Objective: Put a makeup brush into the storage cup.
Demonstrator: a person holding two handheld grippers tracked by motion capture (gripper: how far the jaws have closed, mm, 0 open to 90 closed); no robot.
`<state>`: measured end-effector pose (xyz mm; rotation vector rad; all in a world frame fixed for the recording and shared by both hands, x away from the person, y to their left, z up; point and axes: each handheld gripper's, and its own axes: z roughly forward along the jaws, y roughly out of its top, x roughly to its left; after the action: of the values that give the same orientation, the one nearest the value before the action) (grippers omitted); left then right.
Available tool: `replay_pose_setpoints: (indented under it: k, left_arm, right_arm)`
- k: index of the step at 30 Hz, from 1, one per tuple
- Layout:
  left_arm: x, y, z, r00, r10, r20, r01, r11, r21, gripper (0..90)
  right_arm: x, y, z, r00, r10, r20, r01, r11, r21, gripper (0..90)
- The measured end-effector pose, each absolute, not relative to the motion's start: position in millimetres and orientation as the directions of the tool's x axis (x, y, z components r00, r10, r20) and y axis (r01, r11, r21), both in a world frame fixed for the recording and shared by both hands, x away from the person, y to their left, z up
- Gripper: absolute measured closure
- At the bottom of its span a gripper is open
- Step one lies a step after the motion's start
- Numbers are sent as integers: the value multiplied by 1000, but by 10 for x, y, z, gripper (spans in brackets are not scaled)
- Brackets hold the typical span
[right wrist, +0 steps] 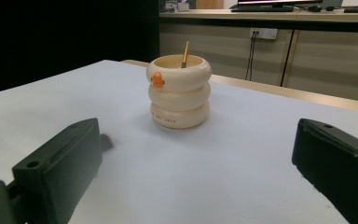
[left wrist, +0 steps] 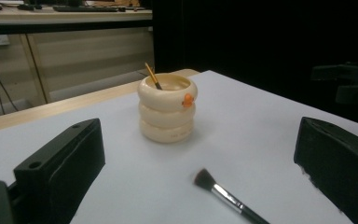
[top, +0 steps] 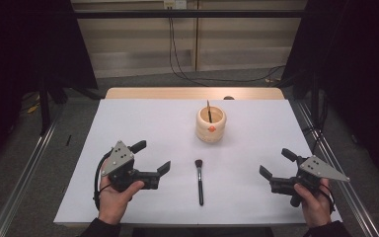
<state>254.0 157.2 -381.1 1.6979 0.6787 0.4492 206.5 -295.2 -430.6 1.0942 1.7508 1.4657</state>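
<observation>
Near the bottom of the high view, left gripper and right gripper, both with fingers wide apart and holding nothing. Between them, low in the middle of the frame, the makeup brush flat on the white desk, bristles pointing away. Thin, round handle: likely to roll or slip out of a sloppy pinch. Farther up, the cream holder with another brush already inside. Could tip over from a hard bump, or the brush inside could block the way.
</observation>
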Motion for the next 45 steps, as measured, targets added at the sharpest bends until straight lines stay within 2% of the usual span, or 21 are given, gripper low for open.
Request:
replay_pose_setpoints:
  k: [10,14,20,26,45]
  left_arm:
    - [2621,1397,-3819,777,626,-62,201,-155,967,19]
    - [2673,1340,-3811,782,616,-92,228,-145,963,10]
    - [2754,1217,-3808,779,622,-80,252,-194,948,14]
    - [2832,1148,-3822,792,597,-127,305,-207,930,36]
    - [2997,845,-3904,765,618,-182,520,-425,741,87]
  right_arm:
    - [2066,-2953,-4308,-481,875,56,211,53,976,8]
    - [2073,-2949,-4314,-487,872,52,208,58,976,8]
    - [2074,-2940,-4316,-486,873,54,213,58,975,8]
    - [2075,-2937,-4317,-488,871,53,213,60,975,8]
    - [2077,-2930,-4320,-490,870,59,217,56,975,9]
